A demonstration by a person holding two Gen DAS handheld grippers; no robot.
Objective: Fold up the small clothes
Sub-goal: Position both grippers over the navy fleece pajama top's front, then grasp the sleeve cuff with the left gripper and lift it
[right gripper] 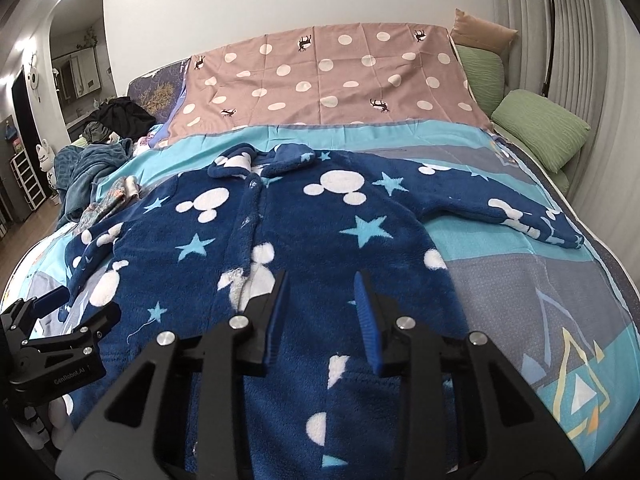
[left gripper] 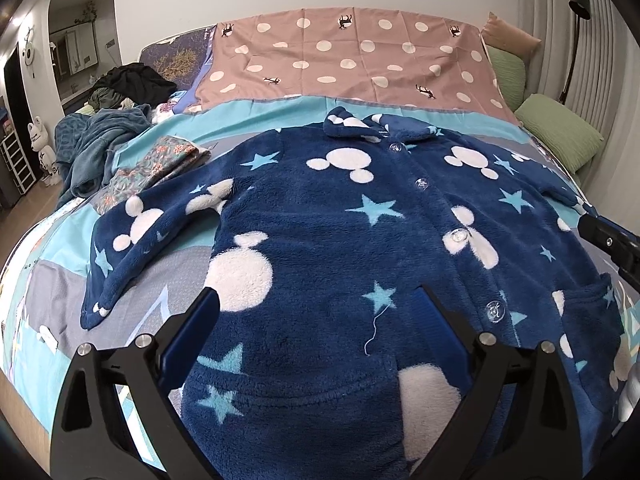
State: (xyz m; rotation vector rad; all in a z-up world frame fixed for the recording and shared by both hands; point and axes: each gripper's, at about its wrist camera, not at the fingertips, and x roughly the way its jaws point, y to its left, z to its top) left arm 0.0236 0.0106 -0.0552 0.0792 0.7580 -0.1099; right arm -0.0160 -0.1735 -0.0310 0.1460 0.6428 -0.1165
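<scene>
We see the blue fleece pyjama top (left gripper: 340, 216) spread flat, buttoned and collar away from us, on the bedspread (right gripper: 520, 280), with the left gripper (left gripper: 316, 308) gaping wide over its hem and the right gripper (right gripper: 320, 292) narrowed, pads seemingly not pressing the fleece.
</scene>
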